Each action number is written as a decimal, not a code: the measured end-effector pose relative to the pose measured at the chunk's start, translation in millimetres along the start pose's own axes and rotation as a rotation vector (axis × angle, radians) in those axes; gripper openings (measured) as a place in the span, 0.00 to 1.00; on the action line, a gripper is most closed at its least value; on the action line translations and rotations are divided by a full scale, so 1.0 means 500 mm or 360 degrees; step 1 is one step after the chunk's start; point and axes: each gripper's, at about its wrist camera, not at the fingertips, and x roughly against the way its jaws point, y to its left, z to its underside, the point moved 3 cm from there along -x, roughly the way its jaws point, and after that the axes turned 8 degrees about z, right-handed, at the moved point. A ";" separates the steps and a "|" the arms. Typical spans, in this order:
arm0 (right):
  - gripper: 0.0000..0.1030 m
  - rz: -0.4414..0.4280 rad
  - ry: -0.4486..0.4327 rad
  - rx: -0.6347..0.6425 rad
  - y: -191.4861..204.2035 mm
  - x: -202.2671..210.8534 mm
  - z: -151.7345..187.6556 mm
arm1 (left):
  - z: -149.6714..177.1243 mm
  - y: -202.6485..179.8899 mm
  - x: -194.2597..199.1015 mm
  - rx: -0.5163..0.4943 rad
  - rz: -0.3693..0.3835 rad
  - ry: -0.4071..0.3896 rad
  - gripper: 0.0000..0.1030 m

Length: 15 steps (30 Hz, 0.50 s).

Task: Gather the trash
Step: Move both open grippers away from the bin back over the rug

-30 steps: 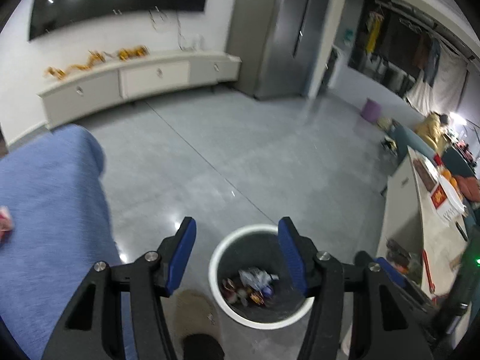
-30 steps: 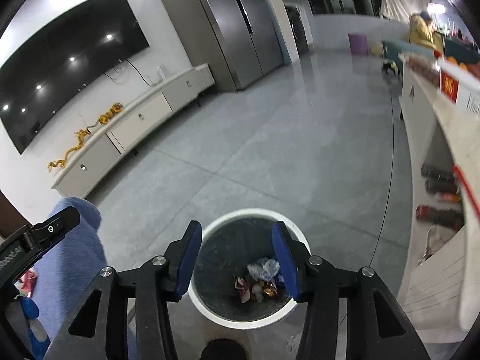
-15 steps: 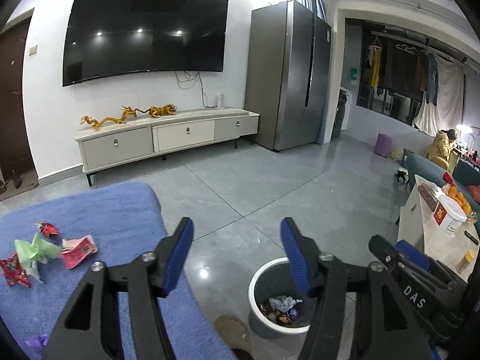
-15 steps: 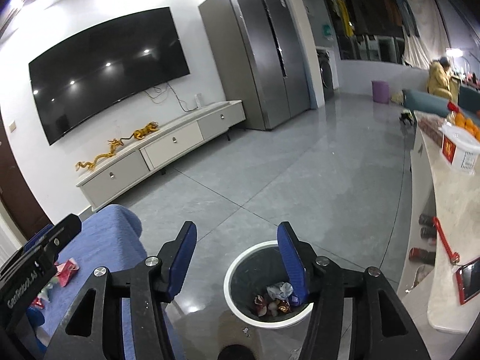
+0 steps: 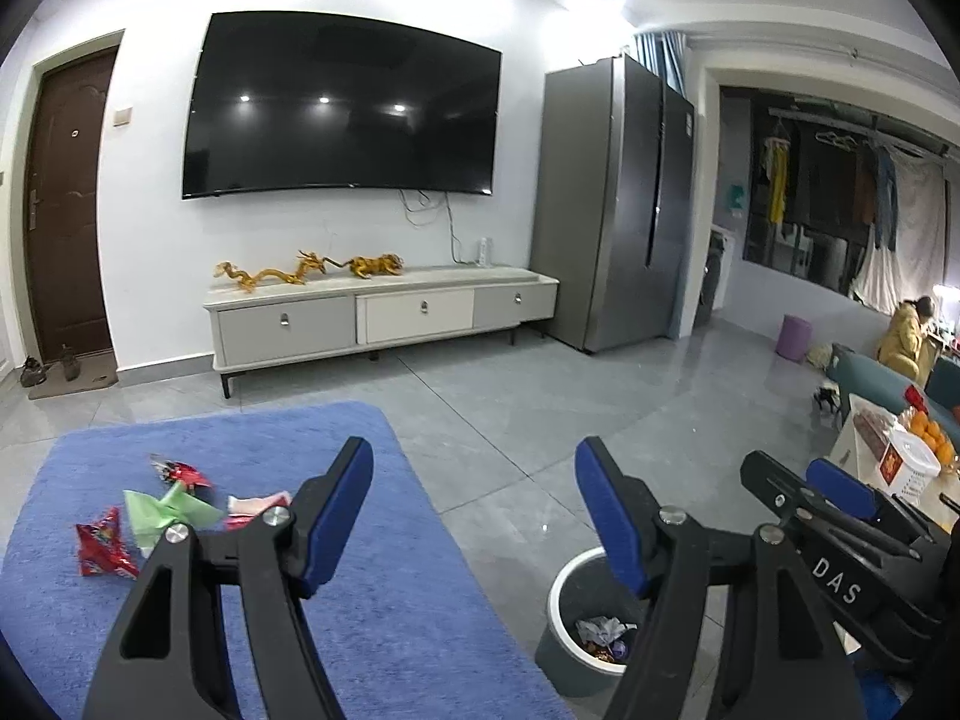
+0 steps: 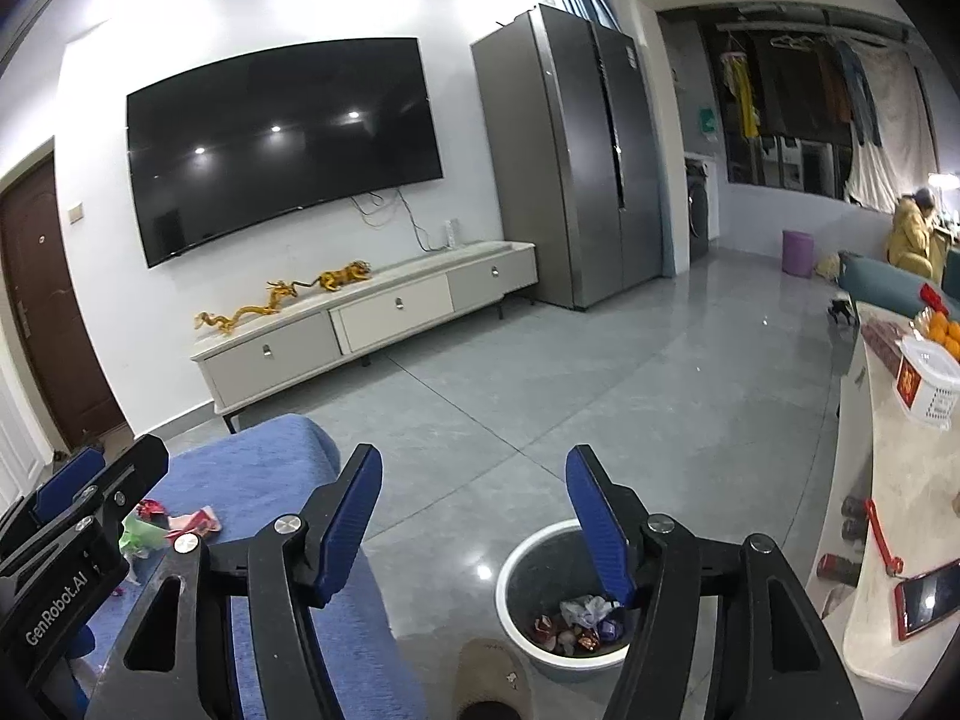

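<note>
Taking the grey bin [image 5: 585, 624] as the landmark and reading leftward-first: well to the left of it, on the blue cover [image 5: 372, 612] of what looks like a bed or sofa, lies the remaining trash. Farthest from the bin is a red foil wrapper [image 5: 102, 546]; next toward the bin, a crumpled green paper [image 5: 162, 510] with a second red wrapper [image 5: 180, 471] just behind it; nearest the bin, a pink-and-white wrapper [image 5: 255, 505]. All four lie close together, some perhaps touching.

These scraps look feather-light, soft and crinkly; foil is likely slippery, so a pinch across a raised fold or twisted end should hold better than a flat face. The red foil wrapper's long axis runs roughly away from the camera; the pink one lies crosswise, its length pointing toward the bin. The green paper is too crumpled to give an axis.

The left gripper [image 5: 474, 516] hangs above the cover's edge, jaws spread wide with nothing between them. The right gripper [image 6: 474, 516] is above the floor beside the bin, jaws likewise wide and empty. The bin already holds several wrappers [image 6: 579, 621].
</note>
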 end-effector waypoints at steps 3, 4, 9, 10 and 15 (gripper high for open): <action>0.60 -0.0015 -0.0028 0.0035 0.027 0.018 -0.004 | -0.005 0.021 0.020 0.0022 -0.0019 -0.0030 0.66; 0.60 -0.0021 -0.0038 0.0047 0.036 0.023 -0.006 | -0.006 0.027 0.028 0.0026 -0.0028 -0.0042 0.66; 0.61 -0.0056 -0.0078 0.0098 0.073 0.054 -0.010 | -0.015 0.063 0.074 0.0064 -0.0053 -0.0099 0.66; 0.61 -0.0066 -0.0090 0.0114 0.086 0.064 -0.012 | -0.017 0.072 0.085 0.0074 -0.0058 -0.0112 0.66; 0.62 -0.0116 -0.0152 0.0179 0.138 0.112 -0.015 | -0.027 0.118 0.141 0.0124 -0.0082 -0.0173 0.66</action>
